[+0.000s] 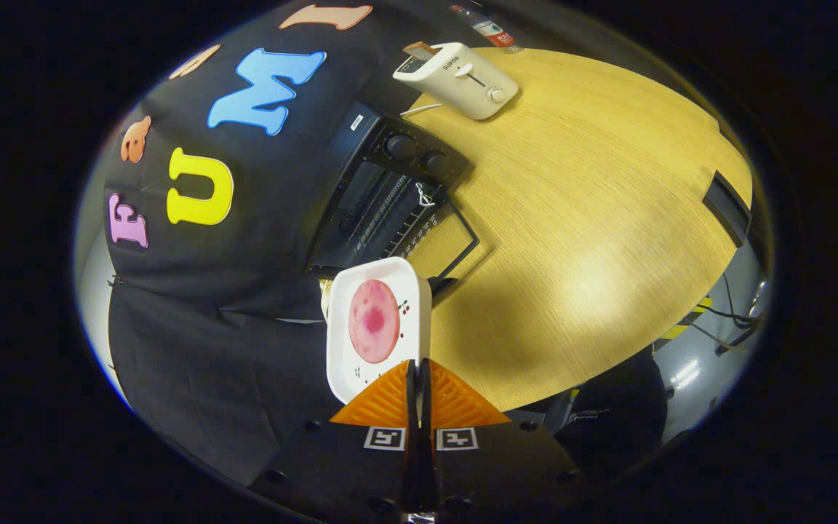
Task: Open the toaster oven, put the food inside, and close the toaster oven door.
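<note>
You had the gripper (419, 382) clenched on the near rim of the plate (342, 356), both orange ribbed fingers (390, 400) pressed nearly together on its thin edge. The plate hung in the air just ahead of the fingers, tilted, between them and the oven (390, 204), over the table's edge by the cloth wall.

The plate looked light and stiff — white, glossy, square with rounded corners, probably plastic or melamine, so likely slippery under a rim pinch. The rim was the right hold; a deeper bite would have steadied it. The food (374, 321) was a flat pink round slice, thin, soft-looking and loose on the smooth surface, so I'd judge it could slide if you tipped the plate further.

Beyond the plate the oven sat at the table's far edge against the wall, black metal, door (448, 244) dropped open and lying flat, glass framed in black, wire rack (397, 218) showing inside, two round knobs above.

Further right stood a cream toaster (463, 78) with a slice in its slot — boxy, smooth. The table (593, 218) was pale wood grain, satin, rounded.
</note>
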A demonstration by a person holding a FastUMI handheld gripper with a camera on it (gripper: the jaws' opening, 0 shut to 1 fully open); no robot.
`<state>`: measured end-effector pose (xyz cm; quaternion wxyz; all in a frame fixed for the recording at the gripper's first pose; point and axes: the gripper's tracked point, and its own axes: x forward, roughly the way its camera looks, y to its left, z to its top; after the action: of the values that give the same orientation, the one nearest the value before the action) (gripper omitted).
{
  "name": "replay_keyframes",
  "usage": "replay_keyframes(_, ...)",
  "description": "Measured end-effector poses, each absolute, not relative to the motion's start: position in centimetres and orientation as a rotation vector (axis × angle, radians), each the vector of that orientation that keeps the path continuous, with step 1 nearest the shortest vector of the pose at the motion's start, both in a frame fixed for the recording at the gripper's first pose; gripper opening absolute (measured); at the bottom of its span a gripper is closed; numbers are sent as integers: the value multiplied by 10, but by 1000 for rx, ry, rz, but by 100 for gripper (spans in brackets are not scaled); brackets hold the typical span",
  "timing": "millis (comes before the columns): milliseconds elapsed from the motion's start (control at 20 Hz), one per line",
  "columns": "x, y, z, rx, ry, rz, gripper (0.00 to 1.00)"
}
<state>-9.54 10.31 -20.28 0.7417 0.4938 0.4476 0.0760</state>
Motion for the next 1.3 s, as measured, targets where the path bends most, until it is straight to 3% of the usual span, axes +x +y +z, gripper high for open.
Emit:
replay_keyframes(500,-22,138,-224,1079,996,164,2)
replay_keyframes(1300,129,148,-258,1343,851,-13,2)
